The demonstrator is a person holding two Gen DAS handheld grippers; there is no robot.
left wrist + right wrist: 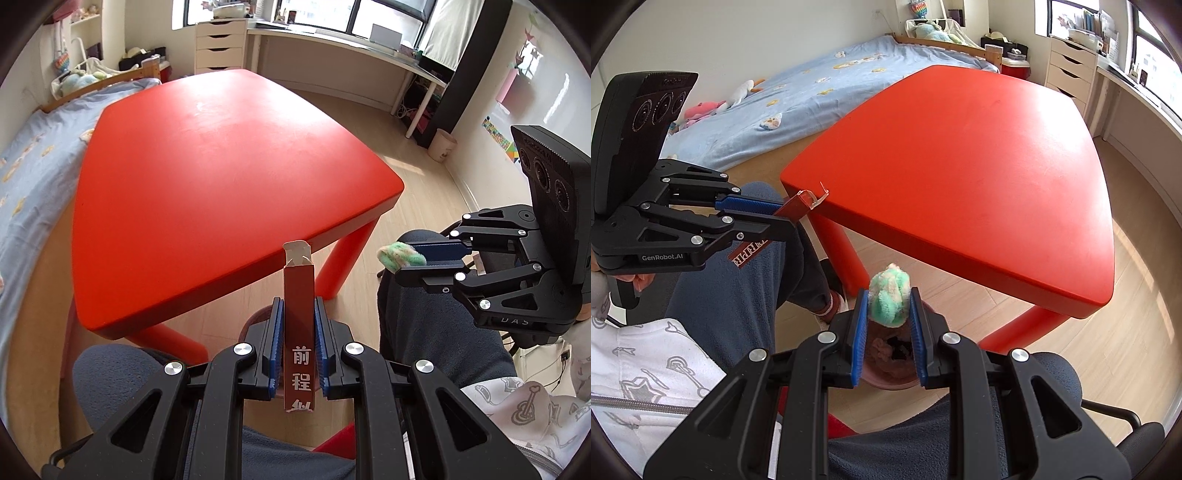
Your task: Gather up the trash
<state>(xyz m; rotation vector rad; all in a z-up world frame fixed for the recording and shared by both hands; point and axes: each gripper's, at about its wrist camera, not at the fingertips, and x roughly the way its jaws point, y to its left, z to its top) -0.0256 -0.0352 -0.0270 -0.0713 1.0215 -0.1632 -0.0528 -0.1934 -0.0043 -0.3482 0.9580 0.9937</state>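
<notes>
The person sits on a chair with a tool in each hand, both drawn in over the lap, short of the red tabletop (221, 177), whose surface shows nothing lying on it. The left tool (299, 343) is clamped narrow on a slim red carton (299, 314) printed with white characters; the carton's long axis runs straight out along the fingers, its torn open flap at the far end just past the fingertips, pointing toward the tabletop's near edge. The right tool (889, 325) is closed around a fluffy green-and-cream wad (889, 299), some soft ball of fabric or fibre, which bulges out beyond the blue pads. What the next move seems to turn on lies straight below the right tool: between and under its fingers a round pinkish bin (886, 376) stands on the floor between the person's legs, with crumpled scraps already inside. The wad hangs just forward of the bin's mouth, so I judge a small pull back or a downward tip would bring it over the opening before release. The left tool sits off to the right tool's left, higher, and would have to swing across with the carton tilted down, end first. The right hand looks the nearer of the two to the bin.
</notes>
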